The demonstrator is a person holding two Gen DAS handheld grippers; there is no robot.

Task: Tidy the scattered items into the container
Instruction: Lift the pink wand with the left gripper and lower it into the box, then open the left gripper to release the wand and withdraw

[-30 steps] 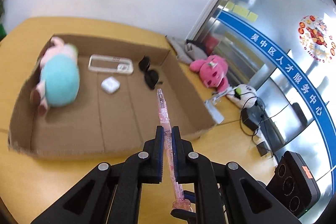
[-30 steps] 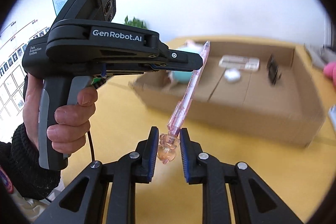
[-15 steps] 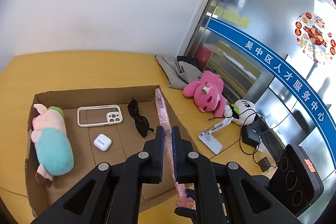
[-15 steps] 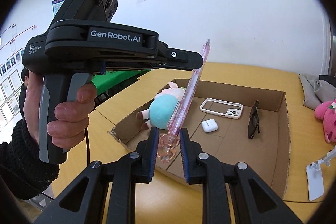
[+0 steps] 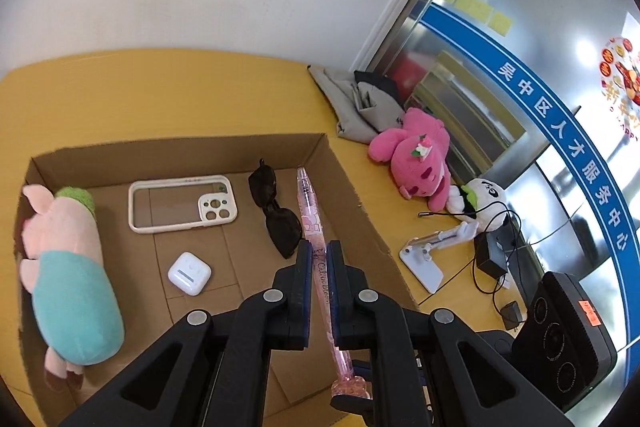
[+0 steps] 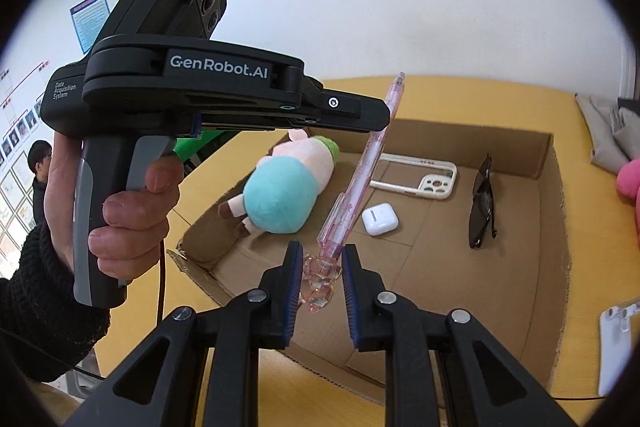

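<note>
Above the near wall of the cardboard box, my left tool clamps the pink pen mid-barrel while my right tool pinches its ornament end. I'd free the right first, then lower the pen low over bare floor beside the sunglasses before releasing.

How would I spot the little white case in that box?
Find the open brown cardboard box on the yellow table. On its floor, between the teal-and-pink plush pig and the black sunglasses, lies the small white earbud case: glossy, rounded, closed, unlike the hollow phone case behind it.
</note>
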